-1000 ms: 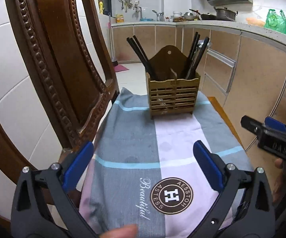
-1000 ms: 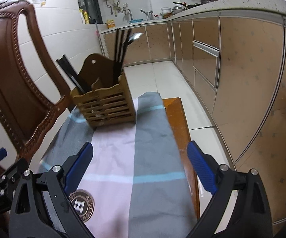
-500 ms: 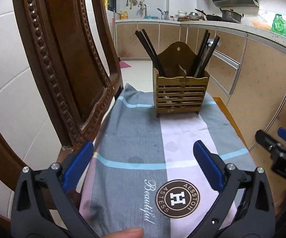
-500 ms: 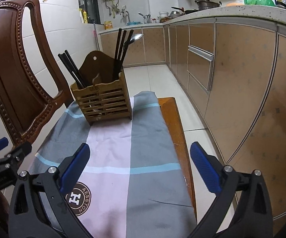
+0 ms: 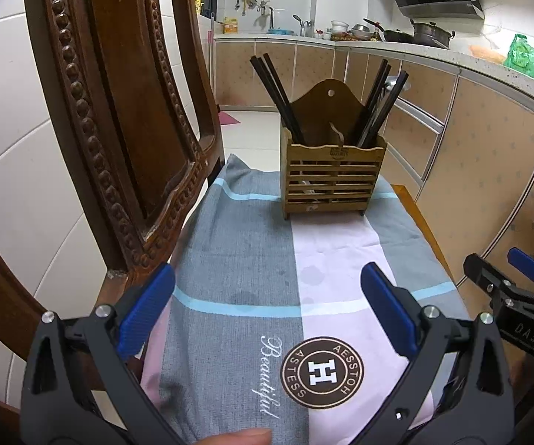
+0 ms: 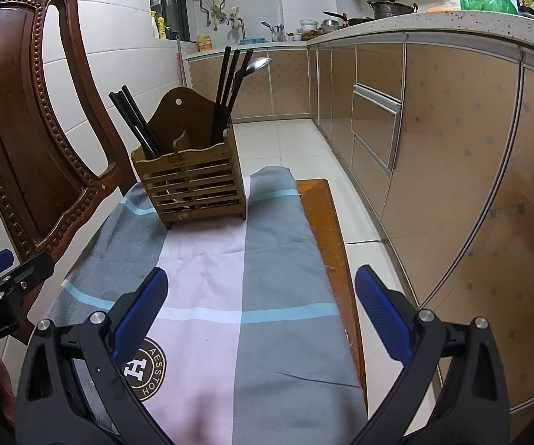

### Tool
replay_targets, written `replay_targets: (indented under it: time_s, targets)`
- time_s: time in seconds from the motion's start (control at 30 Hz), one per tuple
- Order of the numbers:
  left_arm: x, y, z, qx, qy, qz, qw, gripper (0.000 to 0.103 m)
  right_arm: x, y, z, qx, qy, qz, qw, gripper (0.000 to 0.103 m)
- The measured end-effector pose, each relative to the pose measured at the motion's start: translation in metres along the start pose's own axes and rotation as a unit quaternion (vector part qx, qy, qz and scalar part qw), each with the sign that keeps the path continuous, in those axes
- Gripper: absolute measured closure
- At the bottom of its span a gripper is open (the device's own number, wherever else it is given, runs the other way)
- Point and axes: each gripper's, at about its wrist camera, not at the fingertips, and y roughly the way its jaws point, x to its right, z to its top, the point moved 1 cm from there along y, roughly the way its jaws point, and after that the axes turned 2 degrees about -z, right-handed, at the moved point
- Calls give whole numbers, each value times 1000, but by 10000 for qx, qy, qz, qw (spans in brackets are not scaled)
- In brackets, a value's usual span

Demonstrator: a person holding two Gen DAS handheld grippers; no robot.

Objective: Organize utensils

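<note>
A slatted bamboo utensil holder with a tall rounded back panel (image 5: 333,181) stands upright at the far end of a narrow wooden table (image 6: 326,222), on a grey, pink and light-blue striped cloth with a round brown logo (image 5: 252,259). Black chopsticks (image 5: 274,92) lean out of its left compartment, and more black chopsticks (image 6: 229,85) rise from the right one alongside a metal spoon (image 6: 259,63); something pale shows low behind the slats, too dim to make out. The left gripper (image 5: 267,311) hovers over the near end of the cloth with its blue-padded fingers spread wide, holding nothing. The right gripper (image 6: 259,311) hangs just beside it, equally spread and empty. A carved dark wooden chair (image 5: 111,111) stands against the table's left edge, and kitchen cabinets (image 6: 433,141) run along the right.
</note>
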Motion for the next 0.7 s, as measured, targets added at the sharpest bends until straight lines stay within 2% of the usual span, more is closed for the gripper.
replay_targets:
  time_s: [0.7]
  targets:
    - [1,2,-1,-42,19,-28,10000,4,4,-1,0,-4,6,-20,10000,5]
